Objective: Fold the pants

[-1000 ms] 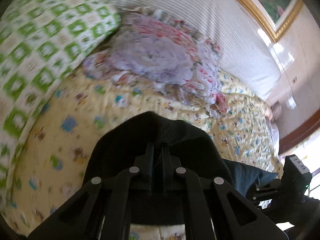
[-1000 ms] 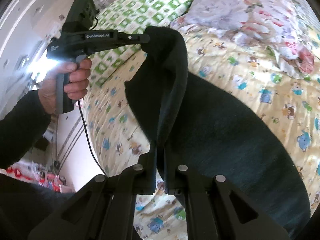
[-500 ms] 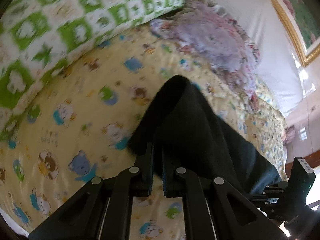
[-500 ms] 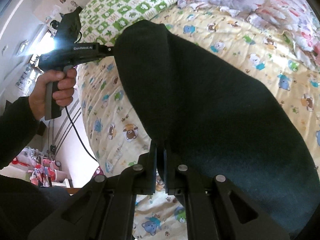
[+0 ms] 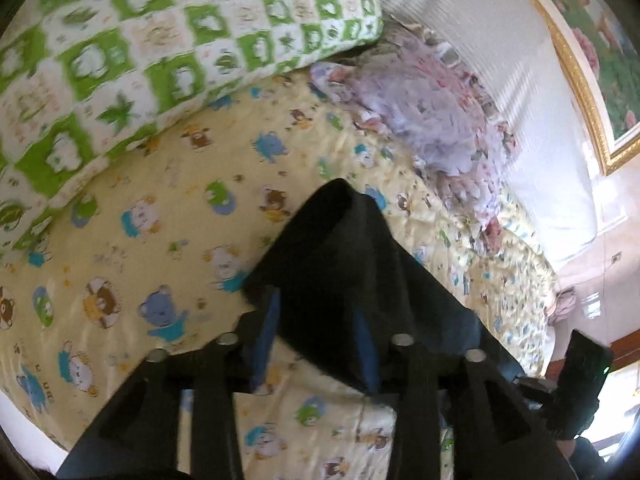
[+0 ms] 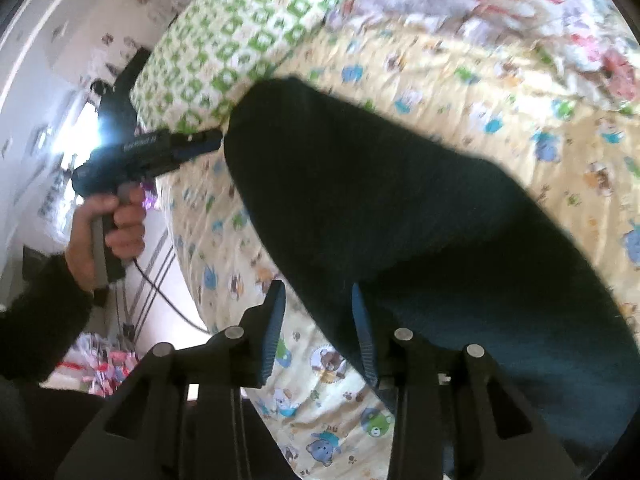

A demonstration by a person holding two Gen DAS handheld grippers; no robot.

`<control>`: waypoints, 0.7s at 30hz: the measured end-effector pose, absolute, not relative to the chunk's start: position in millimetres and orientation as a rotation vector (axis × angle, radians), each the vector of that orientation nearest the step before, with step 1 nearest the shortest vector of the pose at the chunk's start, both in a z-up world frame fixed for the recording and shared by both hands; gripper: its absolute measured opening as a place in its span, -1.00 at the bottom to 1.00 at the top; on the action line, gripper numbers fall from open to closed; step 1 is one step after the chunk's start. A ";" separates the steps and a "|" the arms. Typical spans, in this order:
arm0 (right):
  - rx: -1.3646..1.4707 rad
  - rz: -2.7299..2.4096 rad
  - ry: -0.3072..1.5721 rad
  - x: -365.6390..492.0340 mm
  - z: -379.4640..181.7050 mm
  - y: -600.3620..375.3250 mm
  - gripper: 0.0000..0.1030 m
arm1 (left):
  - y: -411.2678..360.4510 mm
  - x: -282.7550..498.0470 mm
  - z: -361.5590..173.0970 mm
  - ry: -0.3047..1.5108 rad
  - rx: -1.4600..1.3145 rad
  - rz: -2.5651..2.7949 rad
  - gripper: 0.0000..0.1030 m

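The dark pants [image 6: 400, 216] lie folded on the bed, on the yellow cartoon-bear bedsheet [image 6: 500, 92], and fill the centre and lower right of the right wrist view; in the left wrist view the same garment runs from the centre of the frame toward the lower right. The left gripper [image 5: 316, 340] has just been opening: its jaws stand apart, with a corner of the pants lying loosely between the blue pads [image 5: 266, 332] and neither pad seen to press on the cloth. The right gripper [image 6: 318, 336] has likewise just been opening: its jaws are released, and the near edge of the pants lies between them, against the right-hand pad and clear of the left one. In the right wrist view the left gripper appears at middle left, its tip just beside the far corner of the pants, held by the person's hand [image 6: 106, 236] in a dark sleeve [image 6: 36, 316] (a cable hangs below the handle). A green-and-white checked quilt [image 5: 140, 52] occupies the upper left of the left wrist view, and a crumpled floral cloth [image 5: 432, 120] lies at upper centre right, well apart from the pants. A gold-framed picture [image 5: 592, 40] hangs at the upper right.
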State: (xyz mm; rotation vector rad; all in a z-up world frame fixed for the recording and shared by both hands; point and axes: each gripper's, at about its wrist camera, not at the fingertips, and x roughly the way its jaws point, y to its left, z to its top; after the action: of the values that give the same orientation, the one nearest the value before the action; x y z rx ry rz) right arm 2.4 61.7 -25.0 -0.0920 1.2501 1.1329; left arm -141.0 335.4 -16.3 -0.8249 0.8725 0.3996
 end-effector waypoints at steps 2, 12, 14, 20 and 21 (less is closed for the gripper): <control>-0.073 1.085 1.228 14.8 -18.5 55.7 -0.30 | 332.1 -130.6 -15.7 0.884 -0.810 0.402 -0.04; 0.081 0.763 1.302 108.8 -35.5 34.9 -0.30 | 339.8 -121.4 -54.2 0.954 -0.904 0.476 0.13; 0.085 0.764 1.325 122.5 -41.8 45.0 -0.30 | 340.2 -122.1 -58.7 0.970 -0.897 0.483 0.17; 0.036 0.802 1.461 137.0 -70.8 79.4 -0.30 | 343.4 -123.8 -70.4 0.989 -0.924 0.475 0.18; 0.020 0.808 1.485 133.5 -75.3 80.3 -0.30 | 343.6 -123.0 -71.8 0.997 -0.919 0.473 0.18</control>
State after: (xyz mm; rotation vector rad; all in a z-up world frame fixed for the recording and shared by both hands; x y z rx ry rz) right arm 133.5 80.3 -75.3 0.0204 1.4848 0.8084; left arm -123.0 343.6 -71.8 -0.9194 0.9966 0.4732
